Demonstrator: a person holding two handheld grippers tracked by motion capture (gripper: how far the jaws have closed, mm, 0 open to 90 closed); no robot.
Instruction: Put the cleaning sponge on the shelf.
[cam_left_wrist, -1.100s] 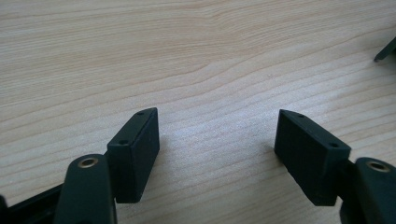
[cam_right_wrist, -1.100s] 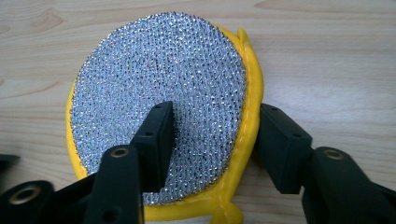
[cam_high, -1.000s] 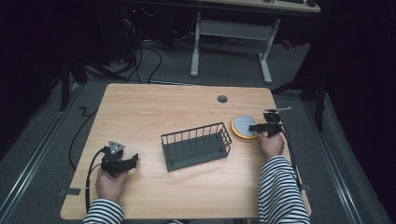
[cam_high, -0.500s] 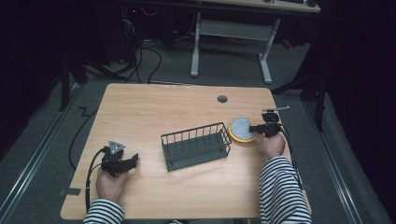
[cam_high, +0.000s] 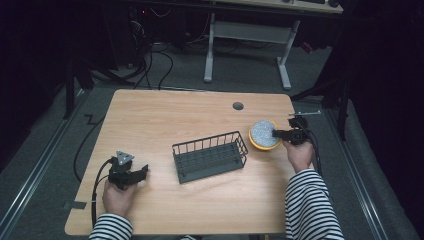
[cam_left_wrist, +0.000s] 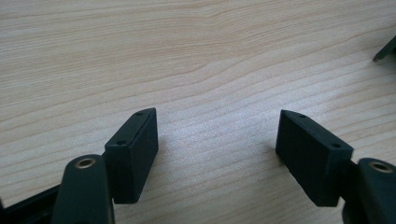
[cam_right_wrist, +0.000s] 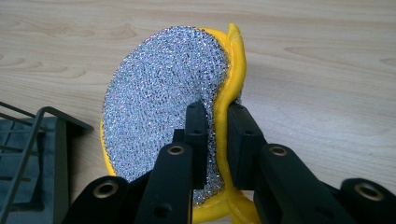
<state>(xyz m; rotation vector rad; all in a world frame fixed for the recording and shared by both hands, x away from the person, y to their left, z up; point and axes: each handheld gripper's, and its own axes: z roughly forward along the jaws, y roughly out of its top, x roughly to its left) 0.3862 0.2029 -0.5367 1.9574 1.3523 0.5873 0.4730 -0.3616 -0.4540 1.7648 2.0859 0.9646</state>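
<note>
Yellow scouring pad (cam_right_wrist: 163, 121) — soft, light, bending at its pinched rim — sits clenched in right tongs (cam_right_wrist: 215, 122); left tongs (cam_left_wrist: 217, 140) gape empty.

The round scouring sponge (cam_right_wrist: 163, 116) at the centre of the right gripper view has a glittering silver mesh face, rough and metallic-looking, on soft yellow foam. The table (cam_high: 165, 120) is pale wood-grain laminate, smooth and matt. The rack (cam_high: 210, 156) at the centre of the high view is dark coated wire. The left gripper (cam_left_wrist: 217, 154) has matt black plastic pads.
</note>
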